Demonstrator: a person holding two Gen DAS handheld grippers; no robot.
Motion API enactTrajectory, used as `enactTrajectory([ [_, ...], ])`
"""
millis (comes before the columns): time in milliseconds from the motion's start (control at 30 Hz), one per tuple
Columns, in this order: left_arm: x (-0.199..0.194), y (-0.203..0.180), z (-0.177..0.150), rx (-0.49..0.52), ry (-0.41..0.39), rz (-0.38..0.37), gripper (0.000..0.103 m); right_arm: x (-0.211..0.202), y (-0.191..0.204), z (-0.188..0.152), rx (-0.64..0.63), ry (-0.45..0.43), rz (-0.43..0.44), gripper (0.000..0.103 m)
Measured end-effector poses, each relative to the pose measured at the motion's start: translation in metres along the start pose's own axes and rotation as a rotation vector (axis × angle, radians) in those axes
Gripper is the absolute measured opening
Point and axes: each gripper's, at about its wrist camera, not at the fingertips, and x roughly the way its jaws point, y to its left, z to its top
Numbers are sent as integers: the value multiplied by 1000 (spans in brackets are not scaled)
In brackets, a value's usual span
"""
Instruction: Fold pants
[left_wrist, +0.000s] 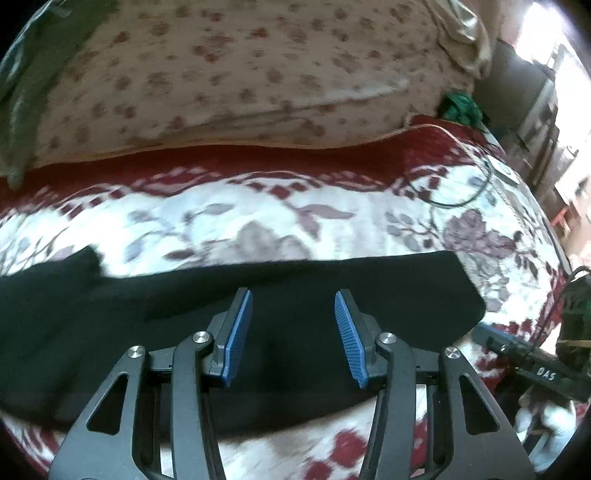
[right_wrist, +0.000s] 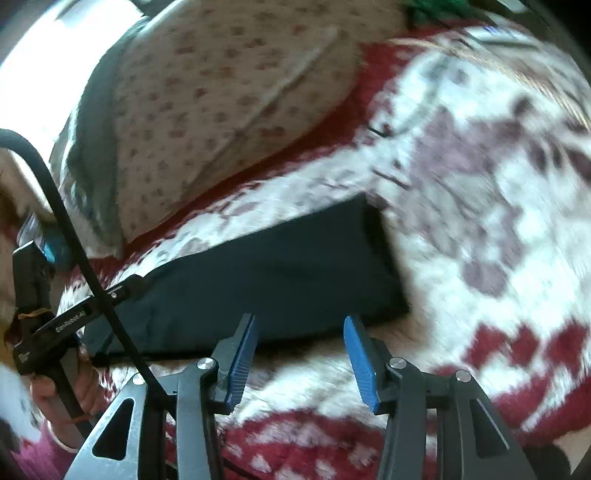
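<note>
A bed fills the view, covered by a white blanket with red border and mauve flowers. At 12 o'clock lies a cream quilt with small reddish sprigs. A green bundle sits at 2 o'clock, a thin dark cable just below it. Bright daylight comes from a window at 3 o'clock, beside dark furniture.

Left gripper hangs with jaws spread wide, holding nothing; right gripper likewise gapes, its blue pads bare
</note>
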Motion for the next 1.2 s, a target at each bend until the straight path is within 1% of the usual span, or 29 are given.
enactTrajectory([
  [100,15,-16,10,45,26,-35,46,2,-14,-2,62,9,8,49],
  [167,24,-25,14,71,42,-41,46,6,-21,-2,88,15,12,49],
  [267,38,-36,19,94,71,-65,46,11,-26,0,110,7,25,49],
  [400,51,-44,24,115,100,-80,46,15,-32,8,141,-15,31,49],
  [567,65,-53,32,149,116,-99,46,20,-34,14,156,-28,35,50],
  [733,84,-60,44,180,163,-160,46,23,-31,15,126,-35,63,61],
  [867,100,-68,51,201,205,-203,46,26,-29,15,112,-32,68,62],
  [933,108,-73,54,215,235,-225,46,26,-31,15,121,-31,89,67],
  [1033,117,-80,57,248,262,-245,46,27,-32,14,115,-34,122,73],
  [1133,126,-86,61,293,327,-309,46,28,-29,14,90,-34,127,76],
  [1200,130,-92,62,343,343,-314,46,28,-29,14,87,-33,134,77],
])
